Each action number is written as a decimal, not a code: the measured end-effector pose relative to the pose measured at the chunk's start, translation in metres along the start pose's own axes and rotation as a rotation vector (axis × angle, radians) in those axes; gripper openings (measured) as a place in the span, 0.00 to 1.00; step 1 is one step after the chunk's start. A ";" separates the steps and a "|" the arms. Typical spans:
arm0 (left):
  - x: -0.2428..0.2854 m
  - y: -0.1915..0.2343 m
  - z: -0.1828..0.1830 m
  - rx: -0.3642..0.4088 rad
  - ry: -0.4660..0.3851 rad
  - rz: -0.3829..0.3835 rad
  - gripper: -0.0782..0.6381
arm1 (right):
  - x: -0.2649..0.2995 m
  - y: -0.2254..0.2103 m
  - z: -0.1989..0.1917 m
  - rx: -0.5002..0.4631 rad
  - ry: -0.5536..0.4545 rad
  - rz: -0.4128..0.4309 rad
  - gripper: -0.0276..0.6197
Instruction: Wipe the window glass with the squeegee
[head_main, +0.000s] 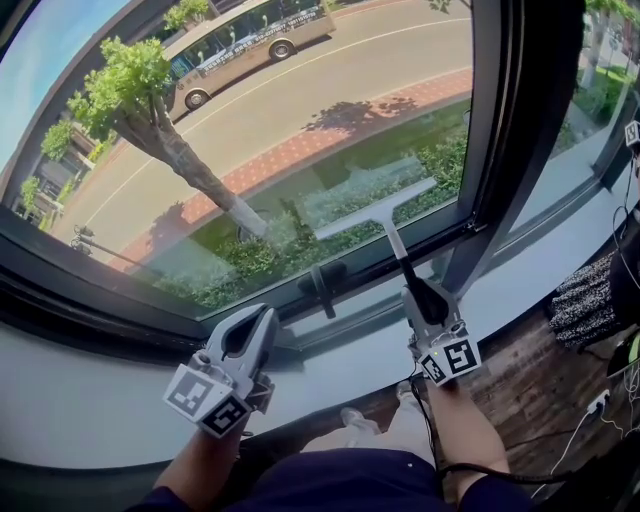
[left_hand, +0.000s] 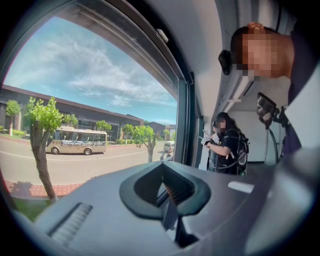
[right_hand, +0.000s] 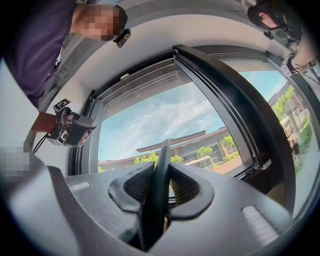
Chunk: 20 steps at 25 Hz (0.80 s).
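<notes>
Beyond the window glass (head_main: 60, 100), our head view shows a street (head_main: 350, 80), bus (head_main: 250, 45) and tree (head_main: 130, 80). The squeegee (head_main: 370, 205) rests on the lower pane.

In our left gripper view, the left gripper (left_hand: 165, 189) has its jaws pressed together, empty.

In our right gripper view, the right gripper (right_hand: 160, 187) pinches the squeegee's handle.

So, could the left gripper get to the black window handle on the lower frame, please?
Probably yes: the left gripper is empty, jaws together, and the window handle lies just ahead with nothing between them.
</notes>
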<state>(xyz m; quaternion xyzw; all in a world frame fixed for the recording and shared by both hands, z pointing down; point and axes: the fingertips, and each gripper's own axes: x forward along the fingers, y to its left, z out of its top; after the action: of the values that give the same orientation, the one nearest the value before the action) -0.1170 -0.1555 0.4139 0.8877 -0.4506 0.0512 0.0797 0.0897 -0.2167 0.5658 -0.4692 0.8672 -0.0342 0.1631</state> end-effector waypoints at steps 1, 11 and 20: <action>0.000 0.000 -0.001 -0.002 0.001 -0.001 0.11 | -0.001 0.000 -0.003 0.000 0.004 0.000 0.20; 0.002 0.000 -0.001 -0.002 0.015 0.014 0.11 | -0.005 -0.005 -0.021 -0.002 0.026 -0.001 0.20; 0.001 -0.001 -0.003 -0.006 0.028 0.023 0.11 | -0.013 -0.008 -0.035 0.019 0.063 -0.017 0.20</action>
<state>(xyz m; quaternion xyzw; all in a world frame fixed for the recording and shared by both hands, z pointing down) -0.1157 -0.1547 0.4173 0.8815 -0.4596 0.0633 0.0879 0.0919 -0.2136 0.6044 -0.4735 0.8677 -0.0585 0.1398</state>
